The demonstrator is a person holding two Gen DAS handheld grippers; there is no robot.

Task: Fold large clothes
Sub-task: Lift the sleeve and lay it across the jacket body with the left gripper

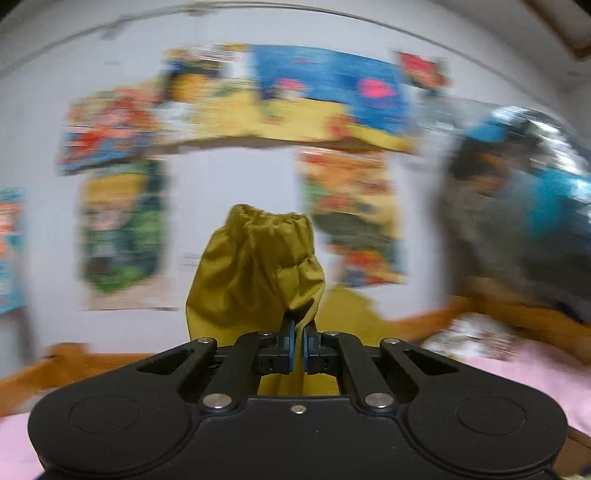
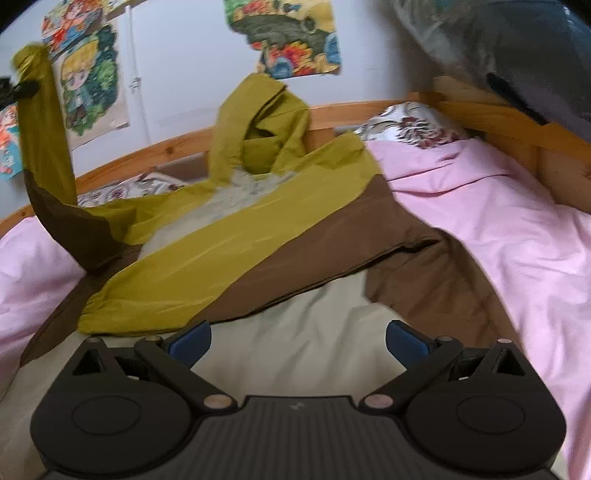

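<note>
A large jacket (image 2: 229, 240), olive-yellow with brown panels and a cream lining (image 2: 288, 317), lies spread on the bed, its hood (image 2: 258, 122) propped against the wooden rail. My left gripper (image 1: 298, 325) is shut on the elastic-cuffed end of one olive sleeve (image 1: 258, 266), which bunches up above the pads. In the right wrist view that same sleeve (image 2: 40, 129) is lifted high at the far left. My right gripper (image 2: 297, 341) stands open just above the cream lining, with nothing between its blue pads. The other sleeve (image 2: 147, 295) lies flat across the jacket's front.
A pink sheet (image 2: 498, 221) covers the bed inside a wooden frame (image 2: 480, 110). A floral pillow (image 2: 410, 125) sits at the head. Colourful posters (image 2: 288, 33) hang on the white wall. A dark bundle in shiny plastic (image 2: 517, 48) is at the upper right.
</note>
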